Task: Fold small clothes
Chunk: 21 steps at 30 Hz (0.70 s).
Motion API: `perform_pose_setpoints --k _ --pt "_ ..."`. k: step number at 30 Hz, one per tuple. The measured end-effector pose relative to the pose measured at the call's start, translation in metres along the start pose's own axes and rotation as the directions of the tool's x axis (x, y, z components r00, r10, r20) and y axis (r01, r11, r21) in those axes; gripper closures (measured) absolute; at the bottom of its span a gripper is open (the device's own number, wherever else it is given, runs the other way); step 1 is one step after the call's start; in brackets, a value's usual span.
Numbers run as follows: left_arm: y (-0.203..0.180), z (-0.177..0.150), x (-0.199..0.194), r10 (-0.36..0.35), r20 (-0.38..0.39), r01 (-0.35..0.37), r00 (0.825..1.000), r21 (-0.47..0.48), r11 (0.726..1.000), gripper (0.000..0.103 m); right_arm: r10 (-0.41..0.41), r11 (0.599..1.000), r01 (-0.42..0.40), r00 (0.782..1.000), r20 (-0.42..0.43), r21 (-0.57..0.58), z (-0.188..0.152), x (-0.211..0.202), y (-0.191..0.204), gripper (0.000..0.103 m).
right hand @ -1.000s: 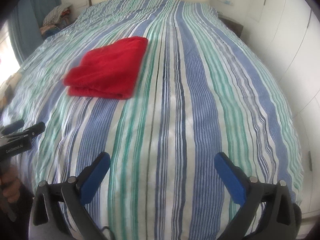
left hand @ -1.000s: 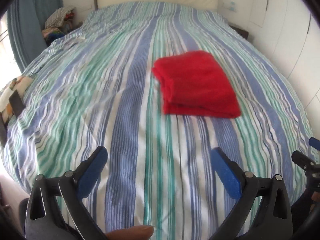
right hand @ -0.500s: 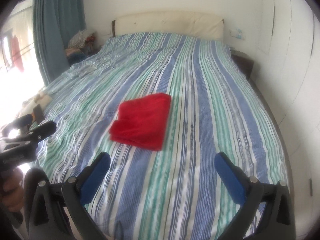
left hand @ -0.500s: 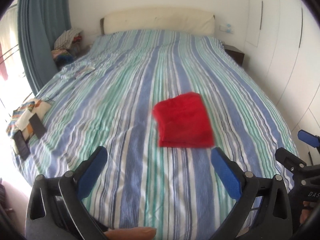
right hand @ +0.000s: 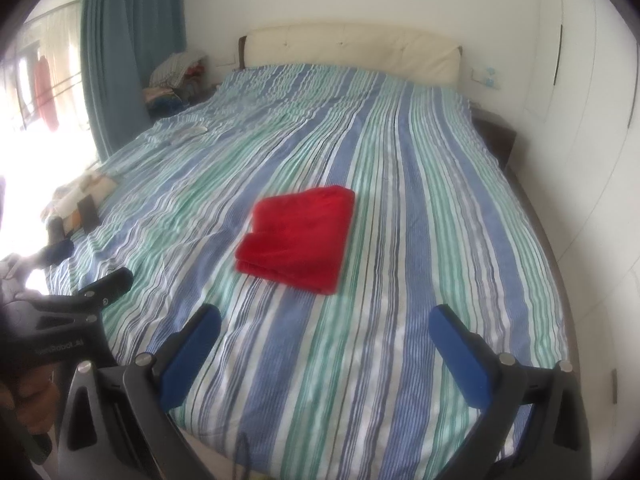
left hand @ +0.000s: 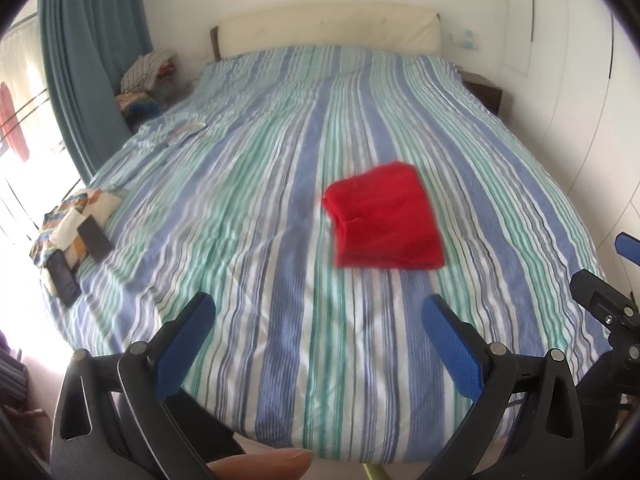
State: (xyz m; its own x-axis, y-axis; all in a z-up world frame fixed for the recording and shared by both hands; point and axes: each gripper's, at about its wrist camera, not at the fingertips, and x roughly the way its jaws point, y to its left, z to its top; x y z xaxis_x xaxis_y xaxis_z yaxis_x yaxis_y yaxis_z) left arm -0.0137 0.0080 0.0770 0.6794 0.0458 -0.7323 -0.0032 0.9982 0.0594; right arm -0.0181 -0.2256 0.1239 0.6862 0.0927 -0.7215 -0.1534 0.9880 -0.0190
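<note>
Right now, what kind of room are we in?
Most likely a bedroom. A big bed with a striped cover and a cream padded headboard fills the room, blue curtains hang by the window, and a folded red cloth lies on the bed.

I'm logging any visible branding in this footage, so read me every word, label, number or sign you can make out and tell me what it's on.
"SenRobot AI", or close to it: faint, blurred lettering on the black body of the left gripper, seen in the right wrist view; the exact letters are uncertain.
Red folded cloth: no text.
Blue, green and white striped bedspread: no text.
Small blue-and-white wall plate near the cream headboard: too small to read.
</note>
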Motion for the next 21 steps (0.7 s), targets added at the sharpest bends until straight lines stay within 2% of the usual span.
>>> perform_pose_setpoints --k 21 --pt "0.006 0.0 -0.004 0.039 0.008 -0.039 0.999 -0.031 0.999 0.0 0.018 1.0 -0.018 1.0 0.005 -0.026 -0.001 -0.001 0.013 0.001"
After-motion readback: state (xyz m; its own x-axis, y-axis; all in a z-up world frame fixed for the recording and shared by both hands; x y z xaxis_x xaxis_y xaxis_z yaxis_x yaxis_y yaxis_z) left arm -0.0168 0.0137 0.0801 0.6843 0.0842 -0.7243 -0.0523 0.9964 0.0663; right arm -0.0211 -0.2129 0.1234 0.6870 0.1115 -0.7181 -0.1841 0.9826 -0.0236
